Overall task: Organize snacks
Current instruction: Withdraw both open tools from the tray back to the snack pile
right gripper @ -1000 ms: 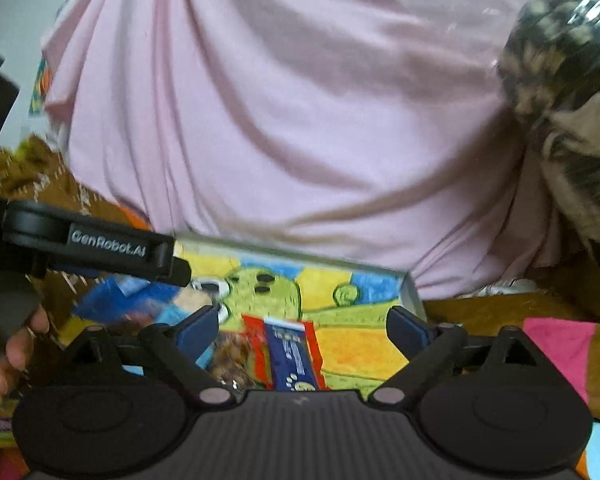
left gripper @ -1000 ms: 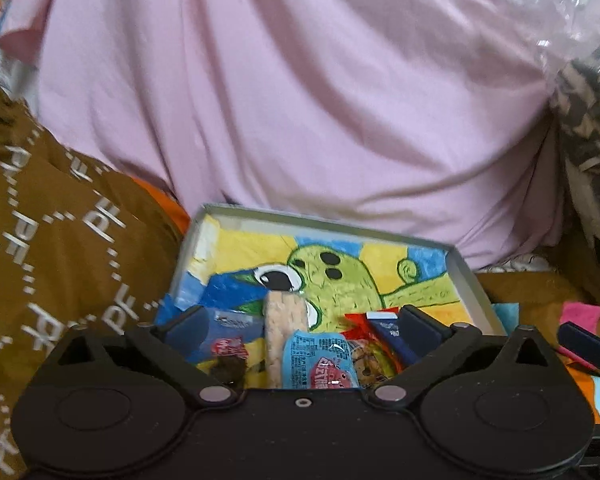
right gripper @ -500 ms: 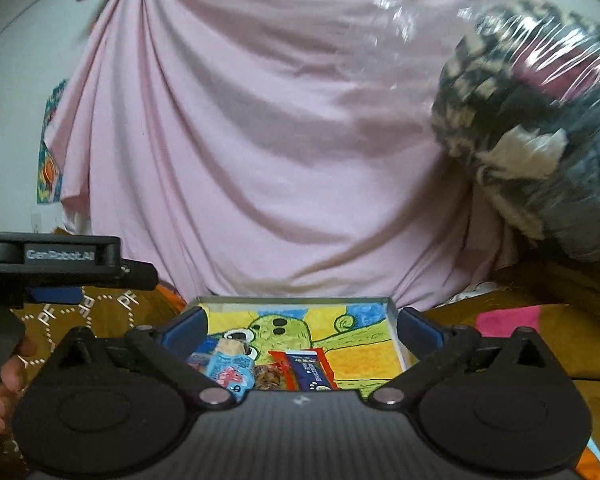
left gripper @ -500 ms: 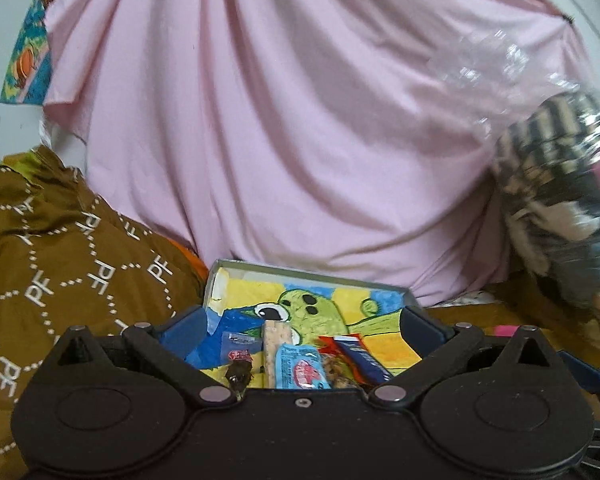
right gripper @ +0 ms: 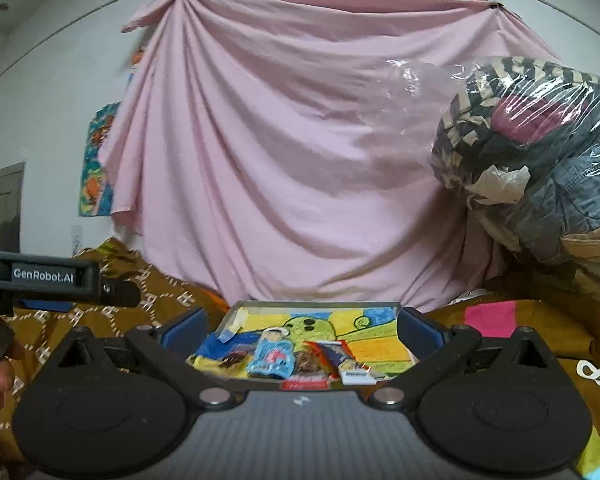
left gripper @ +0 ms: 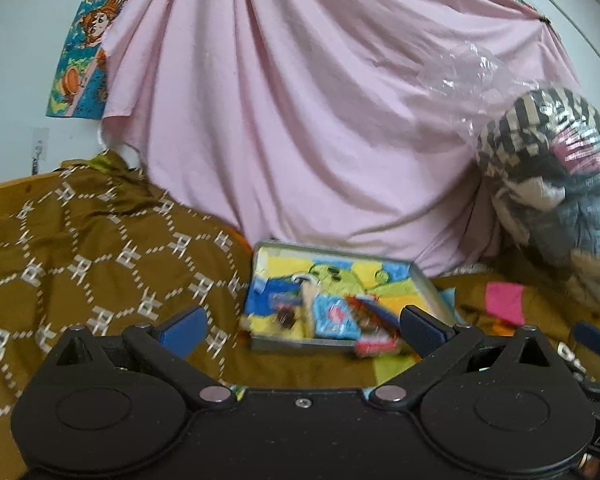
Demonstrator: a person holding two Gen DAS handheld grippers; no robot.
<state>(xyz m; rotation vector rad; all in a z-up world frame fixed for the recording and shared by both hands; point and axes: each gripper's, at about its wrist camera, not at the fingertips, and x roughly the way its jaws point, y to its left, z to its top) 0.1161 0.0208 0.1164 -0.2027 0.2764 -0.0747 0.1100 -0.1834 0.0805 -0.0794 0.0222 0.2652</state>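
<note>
right wrist view: snack packets point(right gripper: 274, 356) lie gathered in the cartoon-lined tray point(right gripper: 316, 304) (likely their sorting spot); right gripper point(right gripper: 300, 330) and left gripper point(left gripper: 300, 322) both gape wide, empty.

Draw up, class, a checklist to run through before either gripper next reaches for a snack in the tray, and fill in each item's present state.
1. Left gripper open and empty: ok.
2. Right gripper open and empty: ok.
3. Snacks inside the tray: not ok; a red packet and a white packet lie over the near rim.
4. Light blue packet in plain sight: ok.
5. Sharp left wrist view: not ok; the snacks are blurred.
6. Tray level on the brown patterned cloth: cannot tell.
</note>
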